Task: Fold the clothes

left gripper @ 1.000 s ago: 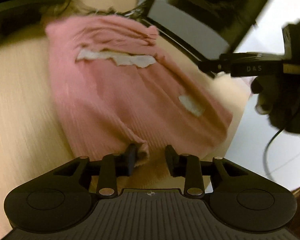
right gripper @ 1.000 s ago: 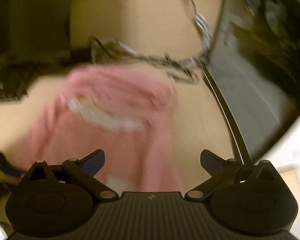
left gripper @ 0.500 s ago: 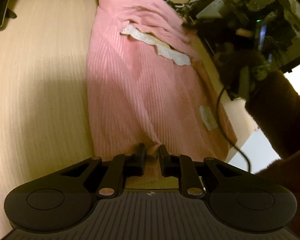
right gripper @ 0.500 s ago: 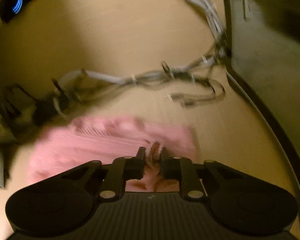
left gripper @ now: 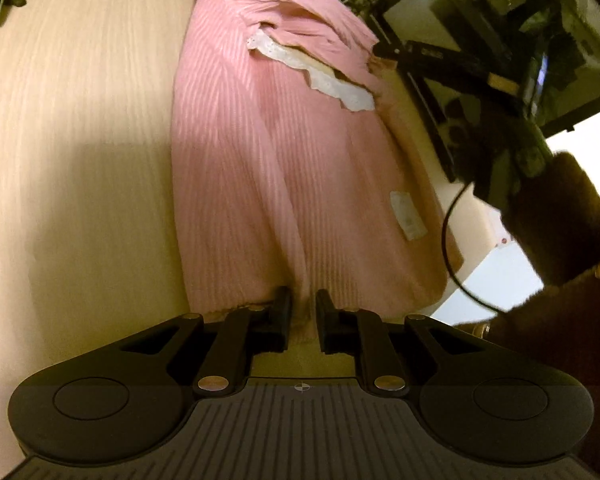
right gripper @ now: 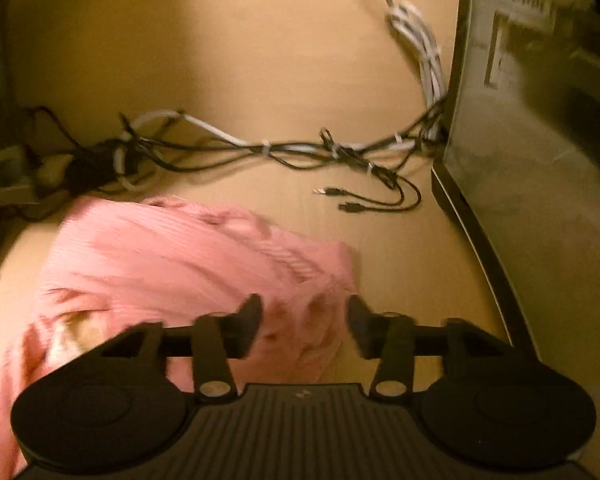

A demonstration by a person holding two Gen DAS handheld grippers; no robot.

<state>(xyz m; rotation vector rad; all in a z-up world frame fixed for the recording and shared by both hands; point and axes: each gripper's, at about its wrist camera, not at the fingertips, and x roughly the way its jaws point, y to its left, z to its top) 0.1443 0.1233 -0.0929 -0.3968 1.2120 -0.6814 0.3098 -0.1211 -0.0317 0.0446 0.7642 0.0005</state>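
A fold of the pink top's point(left gripper: 268, 168) near hem is being pinched between the narrowed jaws of the left gripper point(left gripper: 302, 312), while the right gripper point(right gripper: 304, 320) is being held with its jaws spread apart over a bunched corner of the same garment, nothing being clamped there. The pink top is being stretched lengthwise across the pale wooden table point(left gripper: 72, 128), its white lace trim point(left gripper: 312, 70) lying toward the far end. A tangle of cables point(right gripper: 284, 152) is lying beyond it, beside a computer case point(right gripper: 520, 168)
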